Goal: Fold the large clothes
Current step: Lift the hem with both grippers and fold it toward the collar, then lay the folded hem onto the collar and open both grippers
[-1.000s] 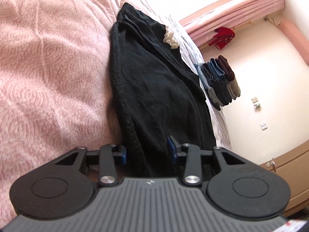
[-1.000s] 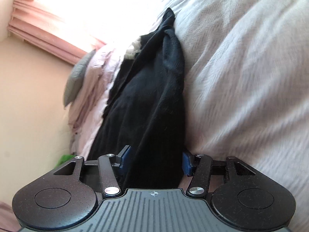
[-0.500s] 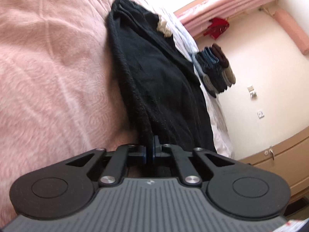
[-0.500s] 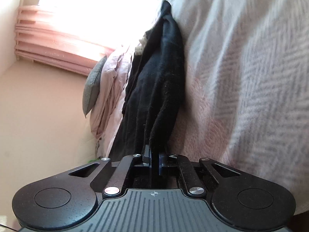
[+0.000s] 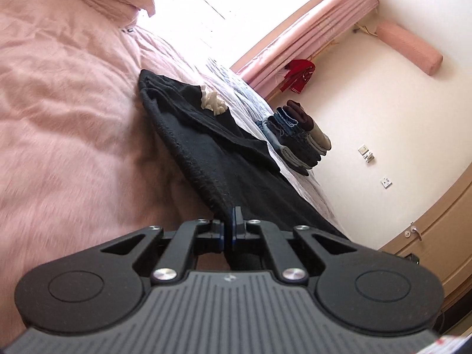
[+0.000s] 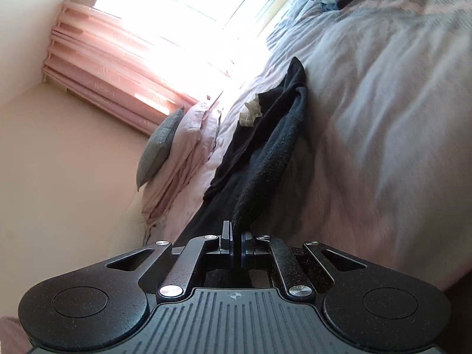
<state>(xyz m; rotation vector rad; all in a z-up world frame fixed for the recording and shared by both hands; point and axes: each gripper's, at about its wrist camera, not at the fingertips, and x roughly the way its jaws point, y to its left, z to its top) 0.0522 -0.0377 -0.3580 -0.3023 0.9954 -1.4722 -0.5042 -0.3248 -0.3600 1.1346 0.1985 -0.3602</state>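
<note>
A large black garment (image 5: 212,153) lies stretched along the pink bed cover (image 5: 65,124), with a cream patch (image 5: 212,103) near its far end. My left gripper (image 5: 233,215) is shut on the garment's near edge, which rises taut off the bed into the pads. In the right wrist view the same black garment (image 6: 265,153) runs away over the bed, and my right gripper (image 6: 234,230) is shut on another near corner of it, lifted clear of the cover. The far end still rests on the bed.
A stack of folded clothes (image 5: 298,135) sits at the bed's far side. Pink curtains (image 5: 309,29) hang by the bright window (image 6: 188,8). A grey pillow (image 6: 159,147) and bunched bedding (image 6: 188,153) lie by the wall. A wooden cabinet (image 5: 427,230) stands at right.
Both grippers stood open around the garment's near edge, then closed on it. Both have since risen and pulled back, lifting the near edge off the bed and drawing it taut.
</note>
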